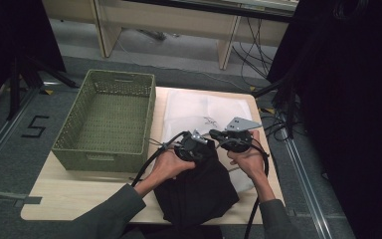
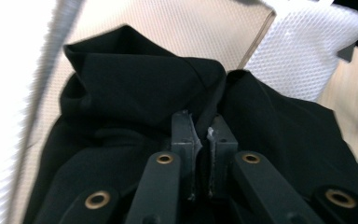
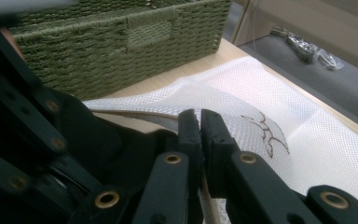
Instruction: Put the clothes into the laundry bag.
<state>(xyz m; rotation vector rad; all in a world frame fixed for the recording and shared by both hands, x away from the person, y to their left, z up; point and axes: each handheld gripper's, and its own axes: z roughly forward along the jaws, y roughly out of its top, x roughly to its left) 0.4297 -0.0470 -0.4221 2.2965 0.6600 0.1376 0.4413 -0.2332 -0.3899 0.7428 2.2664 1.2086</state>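
Two grippers are closed, the left gripper point(image 2: 199, 133) pinched on the black garment point(image 2: 135, 88) lying on the table point(image 1: 79, 191), the right gripper point(image 3: 199, 122) on the white mesh bag point(image 3: 307, 144)'s rim, so bagging seems underway, and feeding the cloth inside is likely called for next.

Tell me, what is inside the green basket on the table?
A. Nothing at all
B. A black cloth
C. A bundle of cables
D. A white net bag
A. In the high view the green basket shows only its bare woven floor, while the black cloth and the white net bag both lie on the table beside it.
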